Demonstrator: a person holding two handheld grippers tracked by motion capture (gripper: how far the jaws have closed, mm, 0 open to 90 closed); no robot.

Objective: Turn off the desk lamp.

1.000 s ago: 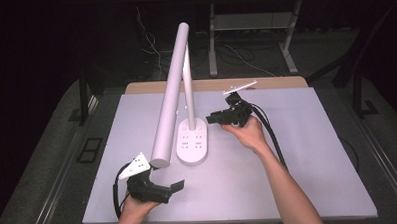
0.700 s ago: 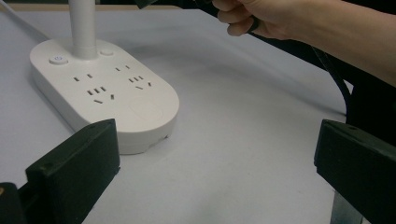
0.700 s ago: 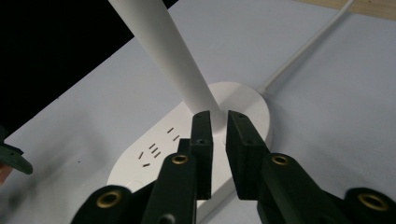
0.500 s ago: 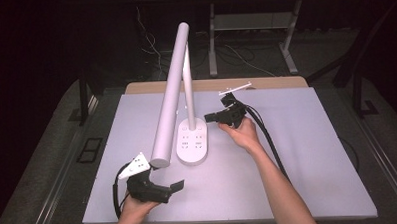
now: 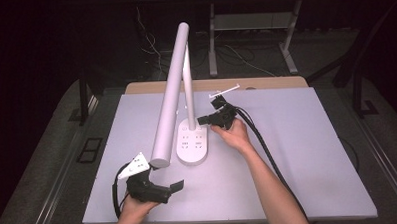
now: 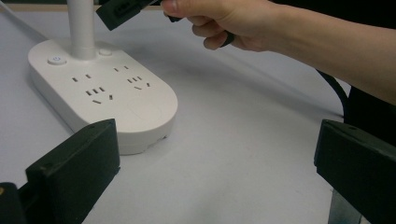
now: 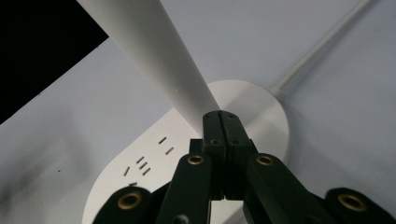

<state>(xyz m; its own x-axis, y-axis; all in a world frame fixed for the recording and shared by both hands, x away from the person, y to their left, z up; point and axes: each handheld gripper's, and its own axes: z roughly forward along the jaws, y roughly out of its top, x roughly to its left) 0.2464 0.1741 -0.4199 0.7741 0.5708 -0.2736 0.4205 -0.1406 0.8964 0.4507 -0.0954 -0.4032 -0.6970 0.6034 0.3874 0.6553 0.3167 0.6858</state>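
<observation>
A white desk lamp stands mid-table, its oval base (image 5: 192, 144) carrying sockets and a power button (image 6: 56, 59). Its upright pole (image 5: 188, 87) and long tilted head (image 5: 169, 105) rise from the back of the base. My right gripper (image 5: 203, 120) is shut with nothing in it, its tips just above the back right of the base beside the pole's foot. In the right gripper view the shut tips (image 7: 220, 116) sit over the base (image 7: 261, 121), close to the pole (image 7: 159, 51). My left gripper (image 5: 178, 186) rests open near the table's front left, facing the base (image 6: 102, 93).
The lamp's white cable (image 7: 322, 42) runs off behind the base. The right gripper's black cable (image 5: 268, 149) trails along the forearm across the grey table top (image 5: 312, 138). The tilted head overhangs the table's left half. Desk legs and cables stand on the floor beyond.
My right gripper has edged left, closer to the lamp's pole and over the back of the base. The left gripper has stayed put.
</observation>
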